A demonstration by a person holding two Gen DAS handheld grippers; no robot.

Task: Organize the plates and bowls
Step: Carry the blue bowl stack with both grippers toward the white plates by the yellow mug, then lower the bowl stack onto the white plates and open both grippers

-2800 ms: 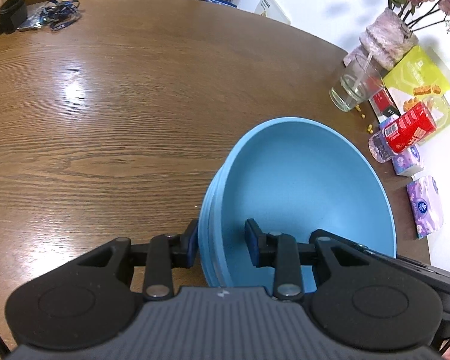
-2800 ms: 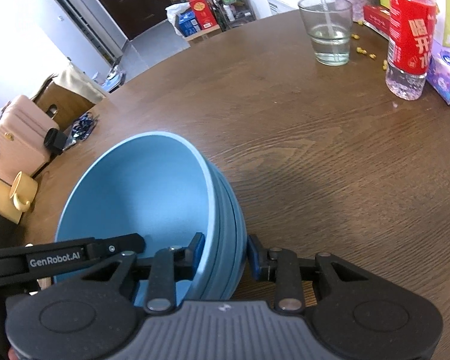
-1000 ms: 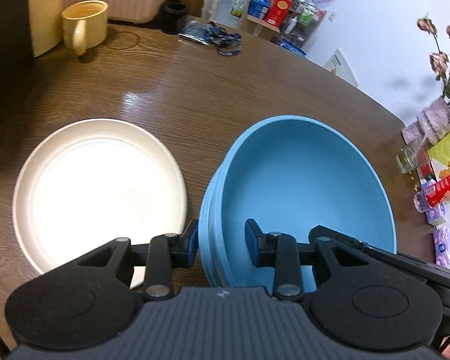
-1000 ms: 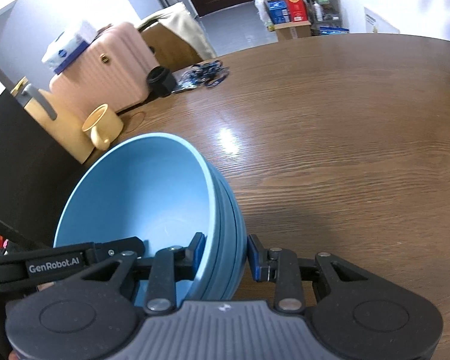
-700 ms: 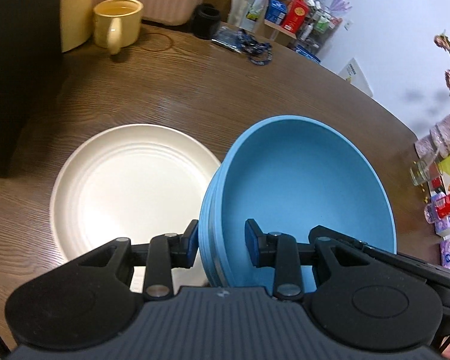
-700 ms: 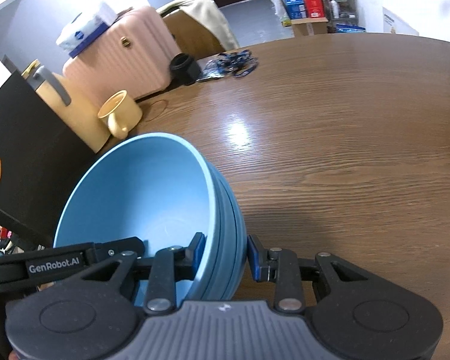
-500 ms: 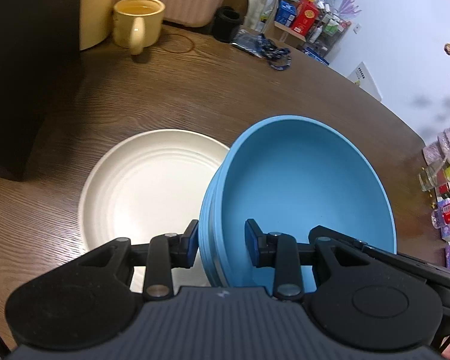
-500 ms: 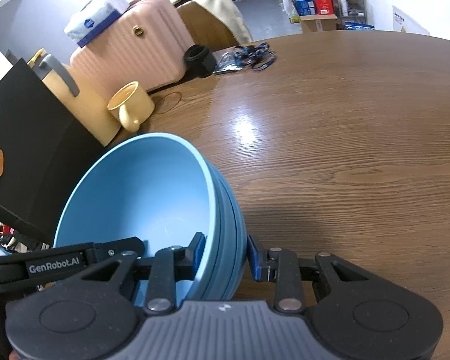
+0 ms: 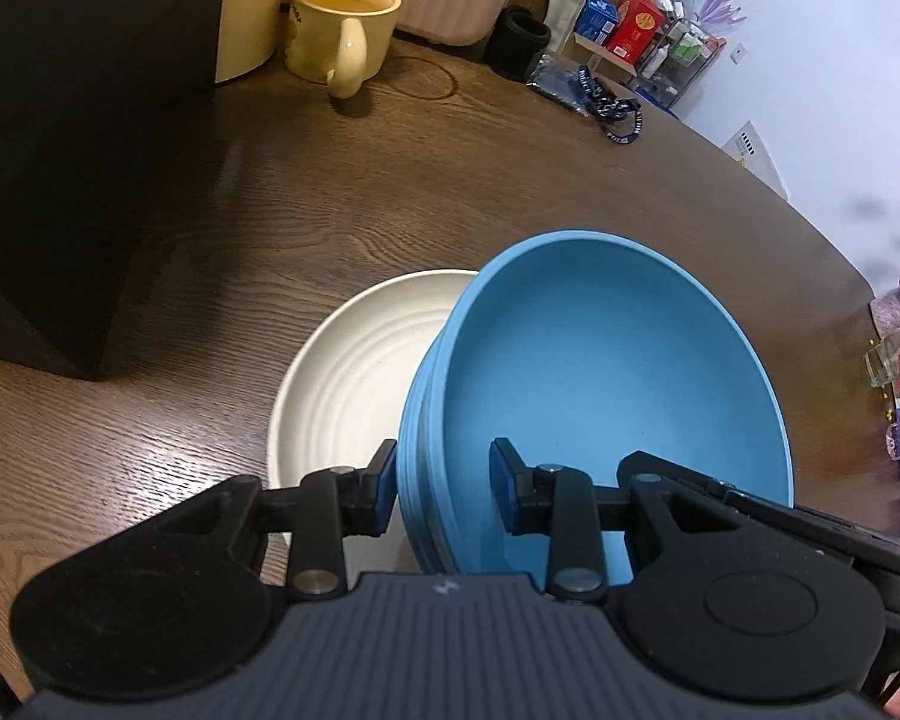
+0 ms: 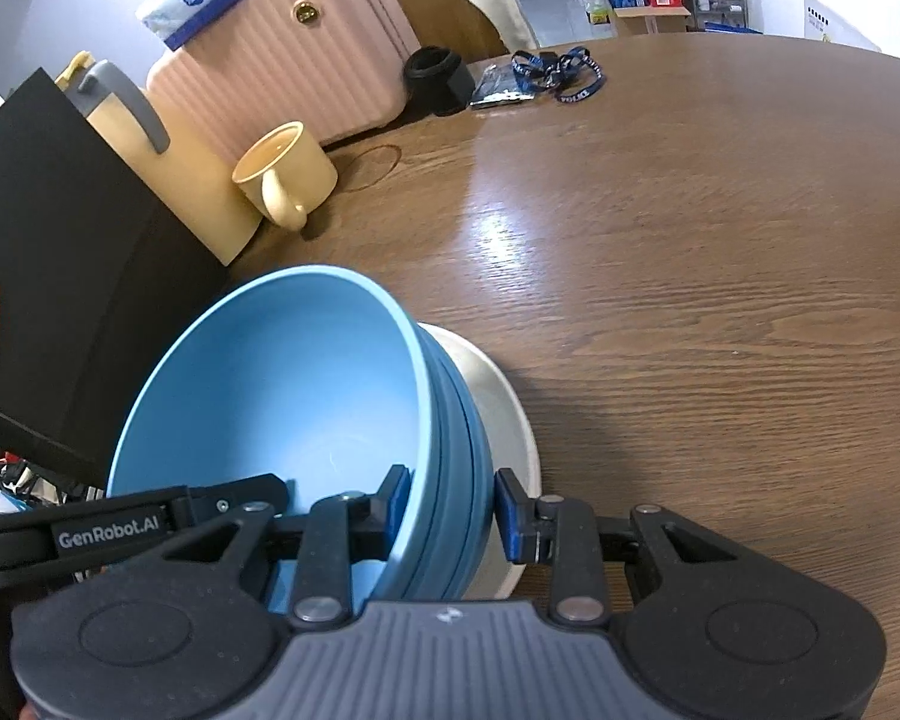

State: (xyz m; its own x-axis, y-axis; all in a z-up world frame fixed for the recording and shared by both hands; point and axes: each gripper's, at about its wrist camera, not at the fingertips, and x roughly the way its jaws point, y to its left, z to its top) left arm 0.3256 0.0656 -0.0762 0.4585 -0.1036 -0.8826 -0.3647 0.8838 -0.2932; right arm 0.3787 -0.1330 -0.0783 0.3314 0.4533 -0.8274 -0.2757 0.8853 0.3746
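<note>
Left wrist view: my left gripper (image 9: 441,495) was clamped on the near rim of the bowls (image 9: 606,408), a nested blue stack, one pad outside the wall and one inside. The stack filled the lower centre of the frame, partly over the plate (image 9: 342,384), which lay on the worktop (image 9: 270,210) at centre left.

Right wrist view: my right gripper (image 10: 450,507) gripped the opposite rim in the same way. The bowls (image 10: 282,396) sat at lower left, and the plate (image 10: 507,414) showed only as a pale crescent at their right side. Whether the stack's base touched the plate could not be told.

Judged step: setting the stack onto the plate. To do it well, I should centre the bowls over the plate, keep both grippers level with each other so the stack does not tilt or slip apart, lower until the base seats, and only then loosen both grips. The mug (image 9: 345,30), upper left, stood well apart.
</note>
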